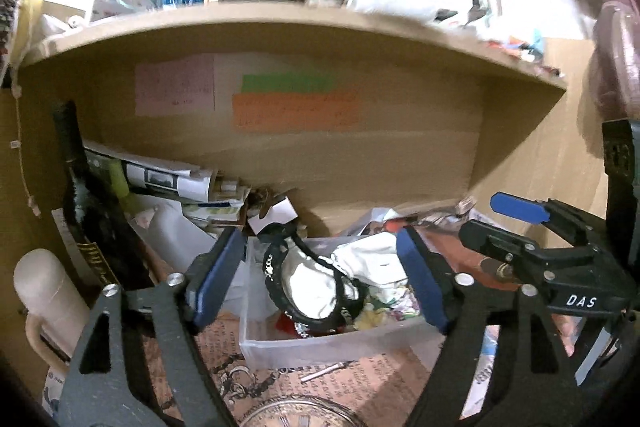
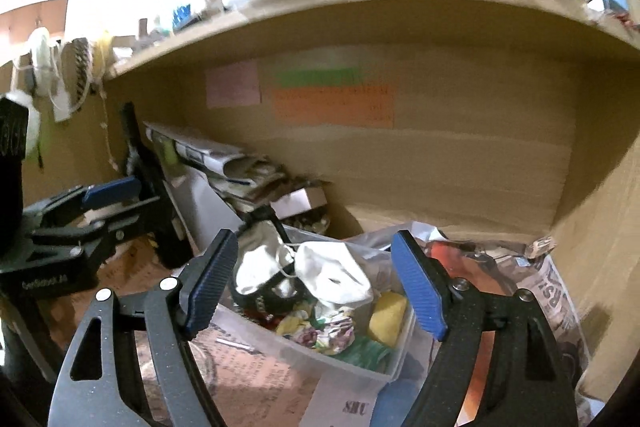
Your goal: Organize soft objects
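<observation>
One clear bin [image 1: 320, 345] of soft things; two tools, left tool [image 1: 320, 281] and right tool [image 2: 316, 283], spread wide, empty, hovering above.

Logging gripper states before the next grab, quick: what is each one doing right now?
Left gripper: open, holding nothing, above the clear plastic bin.
Right gripper: open, holding nothing, facing the same bin.
</observation>
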Motion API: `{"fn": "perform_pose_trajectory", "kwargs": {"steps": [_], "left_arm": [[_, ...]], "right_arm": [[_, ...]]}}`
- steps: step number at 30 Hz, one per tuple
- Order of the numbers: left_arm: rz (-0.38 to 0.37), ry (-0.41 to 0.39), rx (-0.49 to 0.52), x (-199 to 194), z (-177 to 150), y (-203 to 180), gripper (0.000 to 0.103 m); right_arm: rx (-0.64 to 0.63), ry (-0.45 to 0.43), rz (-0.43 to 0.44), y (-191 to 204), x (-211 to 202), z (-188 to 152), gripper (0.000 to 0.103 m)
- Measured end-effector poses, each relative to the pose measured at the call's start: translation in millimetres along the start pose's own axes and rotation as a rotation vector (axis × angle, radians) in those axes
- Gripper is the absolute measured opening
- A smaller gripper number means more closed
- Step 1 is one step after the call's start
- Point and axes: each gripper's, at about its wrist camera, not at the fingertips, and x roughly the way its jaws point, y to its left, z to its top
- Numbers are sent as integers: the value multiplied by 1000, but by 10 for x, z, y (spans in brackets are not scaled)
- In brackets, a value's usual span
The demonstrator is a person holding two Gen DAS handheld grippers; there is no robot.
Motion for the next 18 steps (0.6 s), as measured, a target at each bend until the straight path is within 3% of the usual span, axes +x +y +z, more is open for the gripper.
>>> {"fn": "perform_pose_trajectory", "kwargs": {"steps": [11,14,18], "left_arm": [[-2,-72,-7,-384,-56,-88,98],[6,-80,-9,-409,-75,-94,100],[11,-87,-15,-462,-85,-98,102]], "right_arm": [[-5,-106,-11,110,-483,5,92],[-13,-122,-13,147,-546,3,99],[-19,-136,-12,186,-599,1,100]]}}
